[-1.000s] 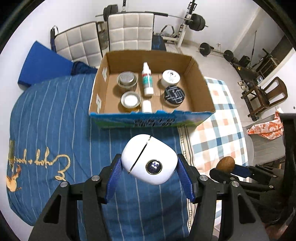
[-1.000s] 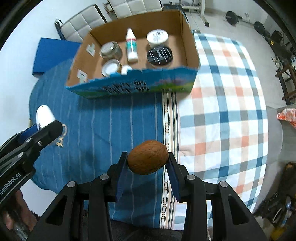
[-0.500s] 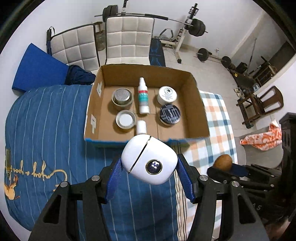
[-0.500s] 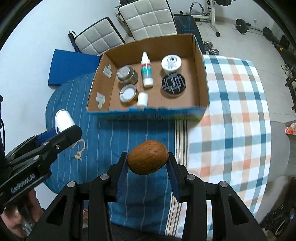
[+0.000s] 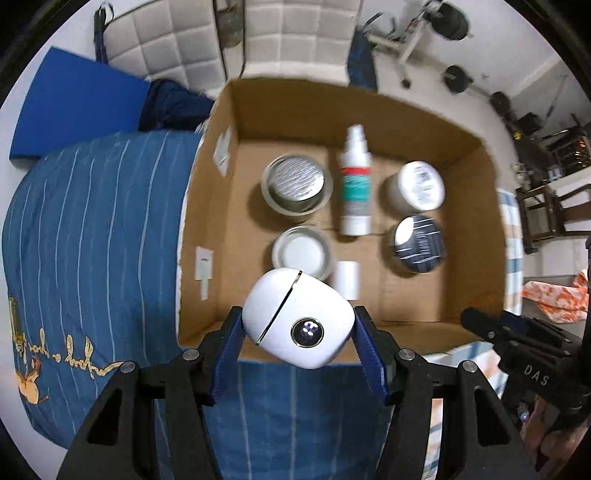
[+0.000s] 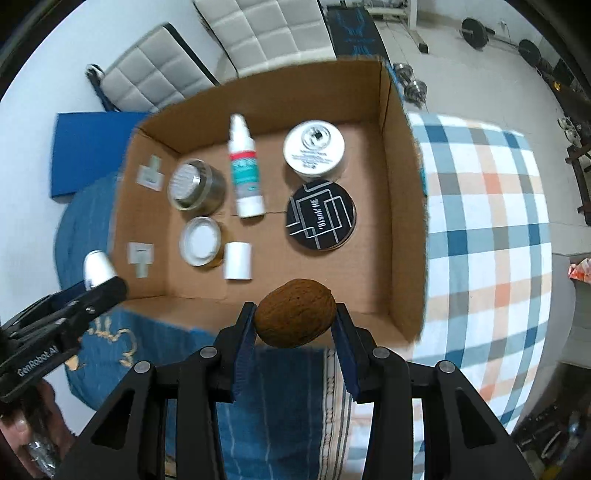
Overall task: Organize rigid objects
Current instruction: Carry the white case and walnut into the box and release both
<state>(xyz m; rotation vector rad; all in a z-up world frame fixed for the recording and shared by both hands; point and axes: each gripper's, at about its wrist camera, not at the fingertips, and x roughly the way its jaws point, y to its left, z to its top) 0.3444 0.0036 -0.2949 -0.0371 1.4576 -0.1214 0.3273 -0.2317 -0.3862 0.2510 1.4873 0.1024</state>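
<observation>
My left gripper (image 5: 297, 325) is shut on a white earbud case (image 5: 291, 314) and holds it above the near wall of an open cardboard box (image 5: 480, 177). My right gripper (image 6: 295, 323) is shut on a brown walnut (image 6: 295, 312), held over the same near wall (image 6: 402, 229). Inside the box lie a white spray bottle (image 6: 245, 177), a steel tin (image 6: 194, 188), an open tin with white content (image 6: 201, 240), a small white cylinder (image 6: 238, 260), a white jar (image 6: 314, 147) and a black round tin (image 6: 321, 219). The left gripper shows in the right wrist view (image 6: 92, 284).
The box stands on a bed with a blue striped cover (image 5: 85, 236) and a checked cloth (image 6: 491, 229). Two white padded chairs (image 6: 269, 33), a blue mat (image 5: 77, 114) and gym weights (image 6: 476, 29) lie behind. A wooden chair (image 5: 550, 210) stands at the right.
Both grippers have moved forward towards the box, which now looms larger and closer. The case and the walnut have come from in front of the box to above its near wall.
</observation>
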